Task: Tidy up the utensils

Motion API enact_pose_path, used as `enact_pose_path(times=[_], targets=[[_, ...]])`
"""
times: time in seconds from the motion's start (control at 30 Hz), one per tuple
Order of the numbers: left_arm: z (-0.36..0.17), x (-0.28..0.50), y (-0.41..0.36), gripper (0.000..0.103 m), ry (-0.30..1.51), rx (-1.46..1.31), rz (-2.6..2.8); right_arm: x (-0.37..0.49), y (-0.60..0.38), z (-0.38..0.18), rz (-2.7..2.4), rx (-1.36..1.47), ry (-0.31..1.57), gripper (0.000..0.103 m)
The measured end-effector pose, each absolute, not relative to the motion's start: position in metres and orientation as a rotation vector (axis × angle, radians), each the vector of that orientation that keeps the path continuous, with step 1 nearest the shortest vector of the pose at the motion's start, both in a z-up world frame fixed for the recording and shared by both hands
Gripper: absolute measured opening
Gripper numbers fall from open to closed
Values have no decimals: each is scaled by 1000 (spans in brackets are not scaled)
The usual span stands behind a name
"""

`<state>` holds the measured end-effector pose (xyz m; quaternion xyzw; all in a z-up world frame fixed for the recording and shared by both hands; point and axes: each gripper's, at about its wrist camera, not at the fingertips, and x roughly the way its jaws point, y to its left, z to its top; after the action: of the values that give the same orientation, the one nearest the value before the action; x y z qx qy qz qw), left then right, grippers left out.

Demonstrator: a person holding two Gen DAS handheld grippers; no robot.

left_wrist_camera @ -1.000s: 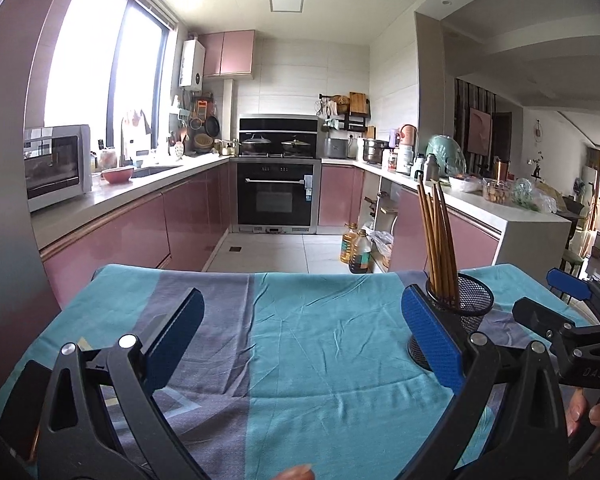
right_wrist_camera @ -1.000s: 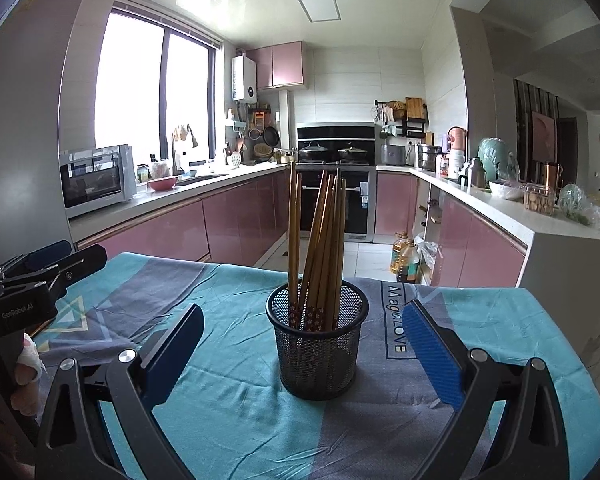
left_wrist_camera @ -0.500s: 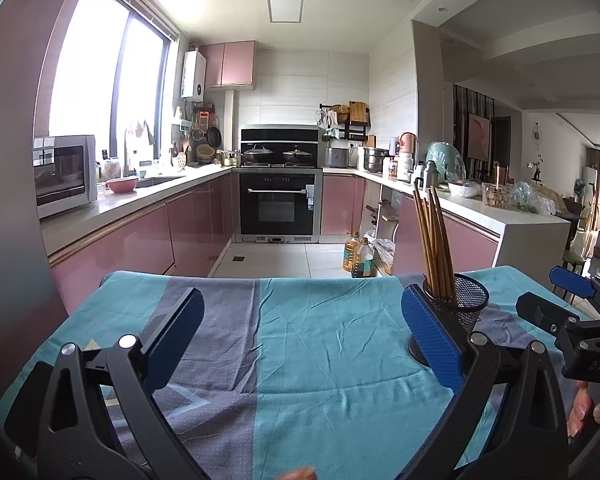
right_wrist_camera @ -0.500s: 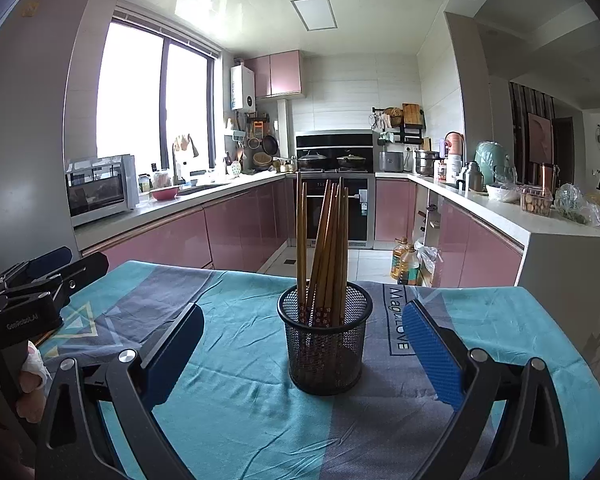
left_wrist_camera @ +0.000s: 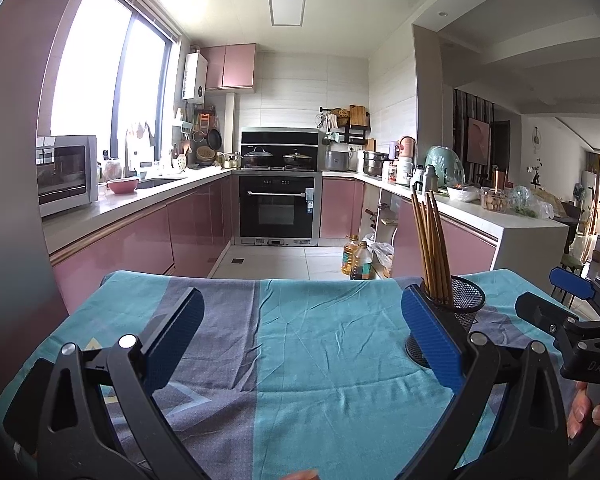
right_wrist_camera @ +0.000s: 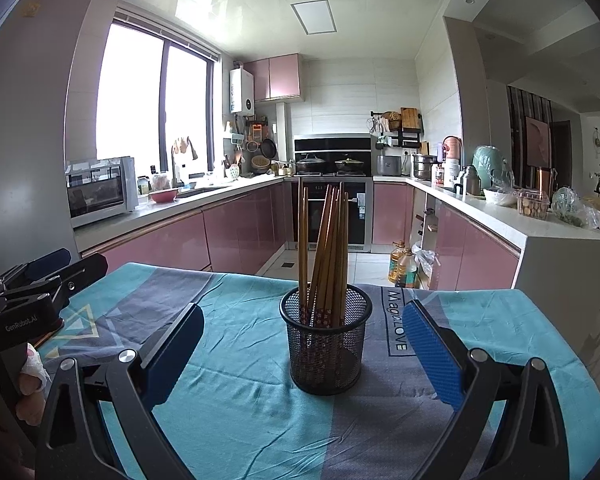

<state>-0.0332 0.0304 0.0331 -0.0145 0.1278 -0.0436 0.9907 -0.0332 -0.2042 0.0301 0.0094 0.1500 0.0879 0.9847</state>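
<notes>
A black mesh holder point(right_wrist_camera: 325, 340) stands upright on the table, centred in the right wrist view, with several wooden chopsticks point(right_wrist_camera: 329, 248) standing in it. My right gripper point(right_wrist_camera: 302, 350) is open just short of the holder, its blue pads on either side and apart from it. In the left wrist view the holder point(left_wrist_camera: 458, 312) and its chopsticks point(left_wrist_camera: 430, 248) sit at the right, partly hidden behind my right pad. My left gripper point(left_wrist_camera: 300, 344) is open over bare cloth with nothing between its fingers. The other gripper point(left_wrist_camera: 576, 320) shows at the far right.
A teal and grey tablecloth point(right_wrist_camera: 240, 360) covers the table, whose far edge drops to the kitchen floor. Pink cabinets point(right_wrist_camera: 188, 240), an oven point(left_wrist_camera: 278, 208) and a white counter point(right_wrist_camera: 540, 232) stand beyond. Oil bottles point(right_wrist_camera: 402, 268) sit on the floor. The left gripper point(right_wrist_camera: 24, 308) and a hand are at far left.
Both views have drawn back and down a little; the holder sits lower and slightly farther in the right wrist view. Both grippers stay open and the holder has not moved.
</notes>
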Motion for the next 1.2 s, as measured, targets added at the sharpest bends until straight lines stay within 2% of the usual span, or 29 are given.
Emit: enact_pose_path(times=[1.2], targets=[[35, -36, 27, 97, 244, -25, -90, -29, -204, 25, 176, 34, 310, 96]])
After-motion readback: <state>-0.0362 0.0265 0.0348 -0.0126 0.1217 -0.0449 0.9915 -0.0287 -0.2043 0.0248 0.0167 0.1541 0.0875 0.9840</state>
